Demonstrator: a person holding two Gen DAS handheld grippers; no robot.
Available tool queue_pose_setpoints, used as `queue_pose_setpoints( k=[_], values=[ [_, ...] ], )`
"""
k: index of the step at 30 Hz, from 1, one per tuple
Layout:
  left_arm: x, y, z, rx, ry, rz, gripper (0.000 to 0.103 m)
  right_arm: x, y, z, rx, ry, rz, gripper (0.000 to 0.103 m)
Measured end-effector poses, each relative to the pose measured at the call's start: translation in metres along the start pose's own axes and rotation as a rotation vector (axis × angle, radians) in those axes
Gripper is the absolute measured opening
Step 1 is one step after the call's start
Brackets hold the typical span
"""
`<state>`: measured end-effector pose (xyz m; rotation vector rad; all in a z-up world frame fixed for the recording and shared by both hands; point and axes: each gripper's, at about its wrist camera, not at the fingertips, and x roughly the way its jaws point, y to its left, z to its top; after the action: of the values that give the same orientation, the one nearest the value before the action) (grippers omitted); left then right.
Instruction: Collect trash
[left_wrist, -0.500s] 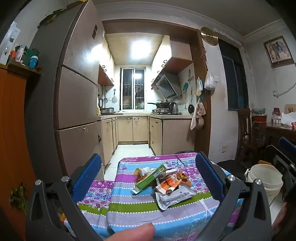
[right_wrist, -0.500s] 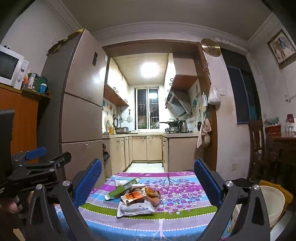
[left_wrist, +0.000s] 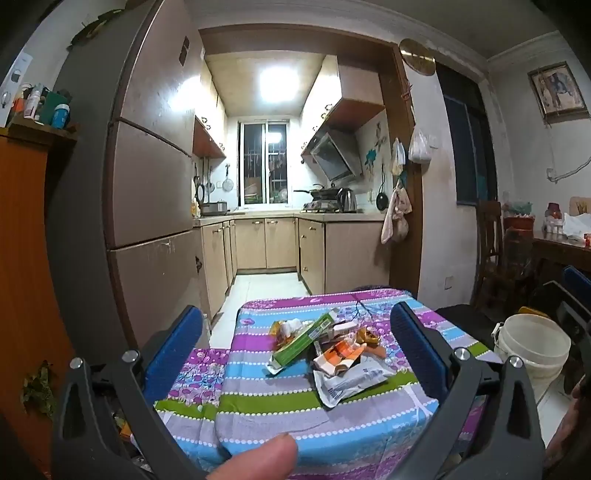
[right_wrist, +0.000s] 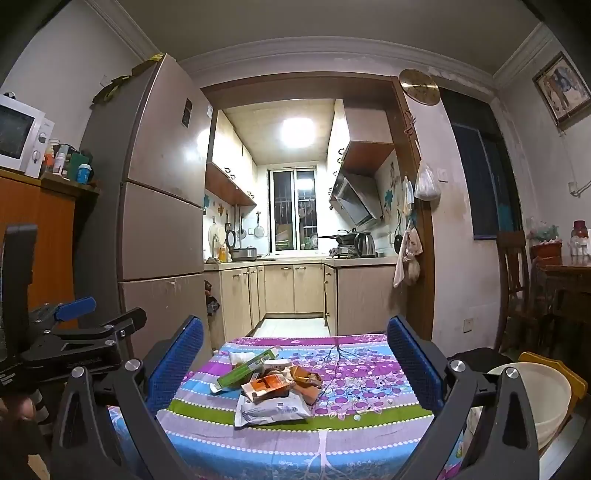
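Observation:
A pile of trash lies on a small table with a striped floral cloth (left_wrist: 258, 402) (right_wrist: 295, 443): a green carton (left_wrist: 301, 341) (right_wrist: 243, 369), an orange wrapper (left_wrist: 338, 356) (right_wrist: 267, 384), a white plastic packet (left_wrist: 351, 384) (right_wrist: 269, 408) and brown scraps (left_wrist: 365, 338) (right_wrist: 304, 376). My left gripper (left_wrist: 295, 354) is open and empty, held above the table's near side. My right gripper (right_wrist: 295, 365) is open and empty, also short of the pile. The left gripper's body (right_wrist: 74, 343) shows at the left of the right wrist view.
A white bucket (left_wrist: 532, 350) (right_wrist: 532, 398) stands on the floor right of the table. A tall fridge (left_wrist: 147, 184) (right_wrist: 159, 221) is at the left, a kitchen behind. A wooden chair (left_wrist: 491, 251) and side table (right_wrist: 565, 273) are at the right.
Both views are nearly the same; the left gripper has shifted slightly, with the table a little lower in its view.

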<state>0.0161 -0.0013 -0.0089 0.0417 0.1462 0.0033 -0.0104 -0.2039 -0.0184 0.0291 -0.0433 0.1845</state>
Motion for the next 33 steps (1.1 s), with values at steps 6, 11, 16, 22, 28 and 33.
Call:
queue_pose_setpoints(
  k=[6,11,16,22,28,33],
  values=[
    [-0.0007,0.0023,0.0009,-0.013,0.003,0.003,0.098,0.0010,-0.0007,0.0029,0.006,0.008,0.001,0.099],
    [0.0015,0.0048,0.0004,-0.015,0.009,0.002,0.098,0.0005,-0.0021,0.0041,0.010,0.017,0.001,0.099],
    [0.0010,0.0049,-0.0002,-0.017,0.013,0.006,0.098,0.0027,-0.0023,0.0029,0.008,0.023,0.003,0.099],
    [0.0005,0.0039,-0.0012,-0.016,0.018,0.009,0.098,0.0032,-0.0029,-0.0001,0.010,0.032,0.001,0.099],
    [0.0025,0.0053,0.0002,-0.018,0.030,0.010,0.098,0.0059,-0.0014,-0.0024,0.013,0.039,0.001,0.099],
    [0.0028,0.0053,0.0003,-0.017,0.030,0.012,0.098,0.0058,-0.0008,-0.0040,0.012,0.044,0.004,0.099]
  ],
)
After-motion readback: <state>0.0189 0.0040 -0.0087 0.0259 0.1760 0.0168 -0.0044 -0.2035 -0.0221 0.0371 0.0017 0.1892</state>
